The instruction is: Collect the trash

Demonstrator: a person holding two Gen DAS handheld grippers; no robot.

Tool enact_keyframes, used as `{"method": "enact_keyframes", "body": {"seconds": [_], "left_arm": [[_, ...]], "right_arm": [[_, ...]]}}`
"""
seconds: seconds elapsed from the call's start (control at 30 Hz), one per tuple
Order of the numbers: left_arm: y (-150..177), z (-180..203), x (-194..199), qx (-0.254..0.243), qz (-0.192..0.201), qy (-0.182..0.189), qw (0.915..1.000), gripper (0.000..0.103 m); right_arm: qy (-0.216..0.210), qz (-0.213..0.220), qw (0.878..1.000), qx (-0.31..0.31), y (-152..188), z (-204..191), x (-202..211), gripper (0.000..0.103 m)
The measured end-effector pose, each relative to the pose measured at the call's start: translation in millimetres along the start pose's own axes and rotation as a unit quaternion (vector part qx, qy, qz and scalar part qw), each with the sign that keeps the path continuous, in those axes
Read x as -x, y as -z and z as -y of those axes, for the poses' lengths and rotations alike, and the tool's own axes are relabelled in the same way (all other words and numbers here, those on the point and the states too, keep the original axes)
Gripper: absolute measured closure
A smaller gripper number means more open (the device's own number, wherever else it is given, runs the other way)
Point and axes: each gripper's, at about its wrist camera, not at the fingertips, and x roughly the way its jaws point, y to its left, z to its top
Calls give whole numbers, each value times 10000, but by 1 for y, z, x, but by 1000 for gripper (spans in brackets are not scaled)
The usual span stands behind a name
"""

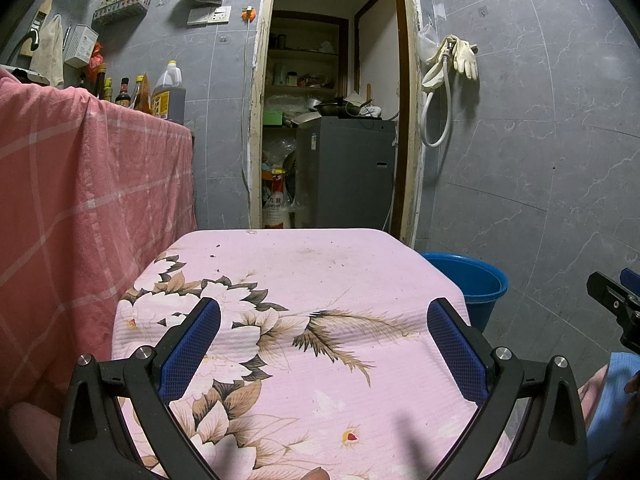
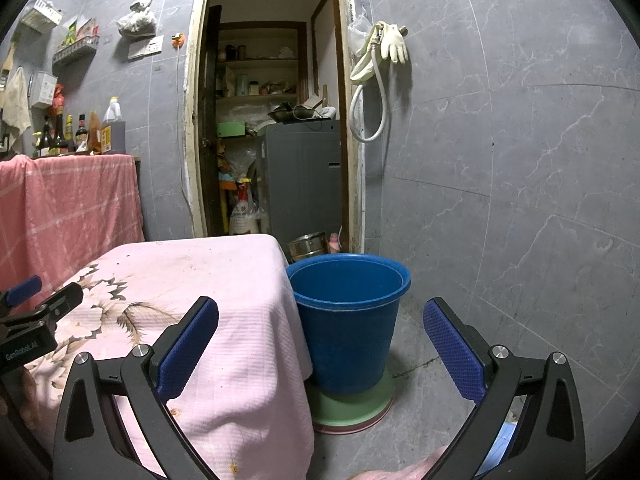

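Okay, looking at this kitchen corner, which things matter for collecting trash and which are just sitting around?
For the job:
- round blue plastic bucket, on the floor beside the table
- small dark crumbs on the pink floral tablecloth
- left gripper and right gripper, jaws open, holding nothing

Just lying about:
- cream rubber gloves hanging on the wall
- dark sauce bottles
- pink checked cloth

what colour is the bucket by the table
Blue, standing on a green base; the bucket shows best in the right wrist view.
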Motion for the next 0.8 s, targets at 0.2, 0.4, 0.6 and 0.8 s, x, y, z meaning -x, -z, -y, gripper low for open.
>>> {"method": "enact_keyframes", "body": {"seconds": [0.2,0.4,0.6,0.8], "left_arm": [[0,1,0,-2,-9,3,10000,2],[2,-1,0,-18,-30,12,10000,2],[3,-1,-3,-34,-38,-77,10000,2],[5,1,-3,-120,-11,-72,9999,2]], "right_arm": [[1,0,10000,-1,0,0,1,0],[0,0,10000,-2,0,-1,0,0],[1,0,10000,-4,0,-1,1,0],[-4,-10,10000,-4,0,-1,1,0]]}}
